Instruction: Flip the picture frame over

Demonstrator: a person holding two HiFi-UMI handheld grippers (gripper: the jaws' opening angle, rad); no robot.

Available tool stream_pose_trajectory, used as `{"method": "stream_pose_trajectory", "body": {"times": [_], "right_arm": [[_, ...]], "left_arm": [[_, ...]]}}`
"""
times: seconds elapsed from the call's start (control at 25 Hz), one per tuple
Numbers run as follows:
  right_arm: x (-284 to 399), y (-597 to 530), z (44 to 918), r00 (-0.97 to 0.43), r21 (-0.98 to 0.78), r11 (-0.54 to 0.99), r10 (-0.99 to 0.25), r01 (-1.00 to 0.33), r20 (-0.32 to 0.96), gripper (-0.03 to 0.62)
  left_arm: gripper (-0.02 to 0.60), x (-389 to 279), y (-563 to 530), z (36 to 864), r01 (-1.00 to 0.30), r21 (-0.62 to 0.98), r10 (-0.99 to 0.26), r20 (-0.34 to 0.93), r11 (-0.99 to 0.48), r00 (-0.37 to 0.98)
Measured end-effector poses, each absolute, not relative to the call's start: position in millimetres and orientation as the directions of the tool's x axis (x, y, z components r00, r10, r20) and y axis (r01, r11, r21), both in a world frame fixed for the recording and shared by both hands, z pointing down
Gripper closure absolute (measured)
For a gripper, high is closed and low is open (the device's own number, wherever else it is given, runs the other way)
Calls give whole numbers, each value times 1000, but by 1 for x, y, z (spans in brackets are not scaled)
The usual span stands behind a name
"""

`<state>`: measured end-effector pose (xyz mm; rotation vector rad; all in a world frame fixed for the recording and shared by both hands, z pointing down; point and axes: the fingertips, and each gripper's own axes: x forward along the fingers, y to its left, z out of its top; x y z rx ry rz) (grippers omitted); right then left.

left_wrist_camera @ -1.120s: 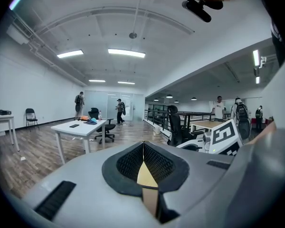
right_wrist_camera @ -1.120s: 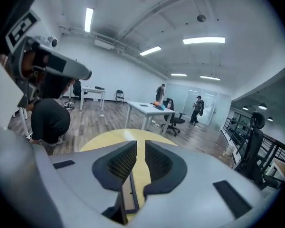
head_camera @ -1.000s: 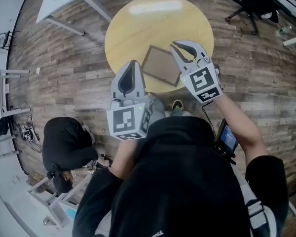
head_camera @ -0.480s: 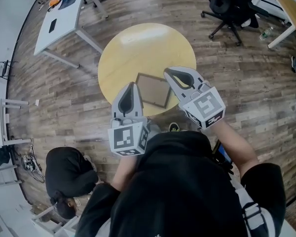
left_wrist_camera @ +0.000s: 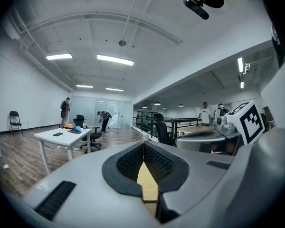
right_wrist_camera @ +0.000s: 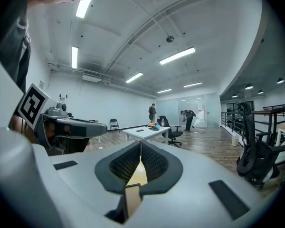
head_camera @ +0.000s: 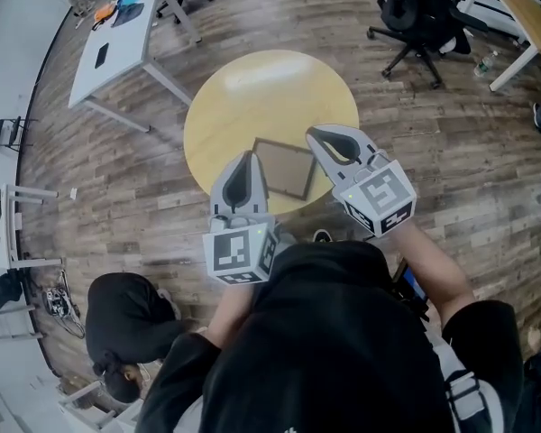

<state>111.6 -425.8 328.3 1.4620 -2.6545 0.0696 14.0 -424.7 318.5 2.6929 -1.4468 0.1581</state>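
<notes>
**Frame lay flat between two closed, empty grippers**

Head view: the picture frame (head_camera: 284, 170) lay flat on the near part of the round table (head_camera: 243, 88). It was nearly square, a brown panel inside a dark border. Your left gripper (head_camera: 246, 157) sat by its left edge and your right gripper (head_camera: 316, 134) by its far right corner, about equally near.

Left gripper view: your left gripper's (left_wrist_camera: 143, 144) jaws met, holding nothing.

Right gripper view: your right gripper (right_wrist_camera: 141, 156) was likewise closed and empty.

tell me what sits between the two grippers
In the head view, the frame, lying flat on the round table, shows between the left gripper and the right gripper.
</notes>
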Motion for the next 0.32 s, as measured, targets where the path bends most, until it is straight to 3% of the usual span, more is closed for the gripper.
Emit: {"method": "stream_pose_trajectory", "body": {"times": [0.32], "right_arm": [[107, -422, 322, -531, 17, 536, -840, -844, 112, 571]], "left_arm": [[558, 9, -420, 312, -839, 23, -832, 119, -543, 542]]}}
